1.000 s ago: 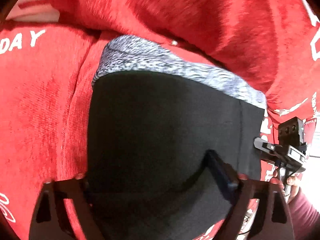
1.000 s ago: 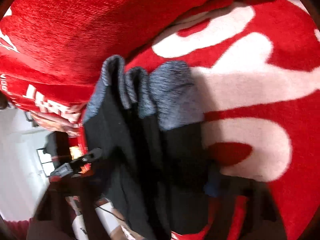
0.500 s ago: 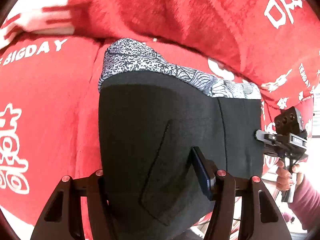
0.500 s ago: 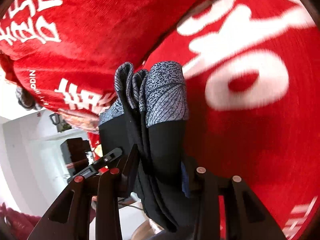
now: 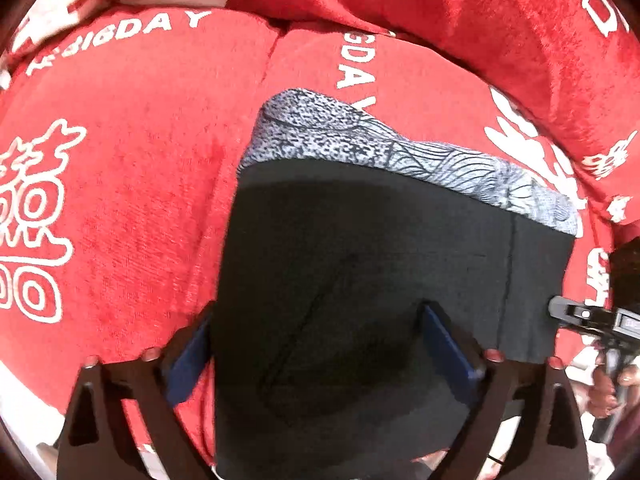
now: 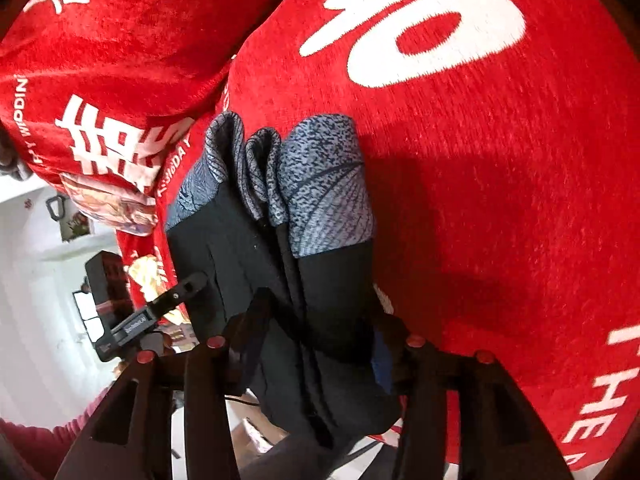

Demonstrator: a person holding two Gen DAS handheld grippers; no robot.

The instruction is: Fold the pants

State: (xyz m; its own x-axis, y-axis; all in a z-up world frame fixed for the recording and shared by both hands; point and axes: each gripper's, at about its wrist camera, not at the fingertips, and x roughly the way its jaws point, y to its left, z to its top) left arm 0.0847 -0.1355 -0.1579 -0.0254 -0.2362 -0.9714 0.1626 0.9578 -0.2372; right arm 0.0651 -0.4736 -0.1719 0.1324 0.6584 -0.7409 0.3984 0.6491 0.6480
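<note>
Red plush fabric (image 5: pixel 132 200) printed with white letters and characters fills the background of both views; it looks like a cushioned seat with a raised back behind it, though what piece of furniture it covers cannot be told. One pair of pants (image 5: pixel 380 280) is in play: black cloth with a grey-and-white patterned band (image 5: pixel 400 152) along its far edge, held up in front of the red fabric between two claws. From the left wrist the pants show as a broad flat panel with a slanted pocket seam and a vertical seam near its right side. From the right wrist the pants (image 6: pixel 280 280) are seen edge-on, several layers stacked side by side, each layer ending in the patterned band (image 6: pixel 328 188). The left claw (image 5: pixel 320 344) stands fairly wide, with the black cloth filling the space between its blue-padded fingers (image 5: pixel 444 340). The right claw (image 6: pixel 316 340) is clamped narrowly on the bunched layers. Pale walls show at the left edge of the right view.
</note>
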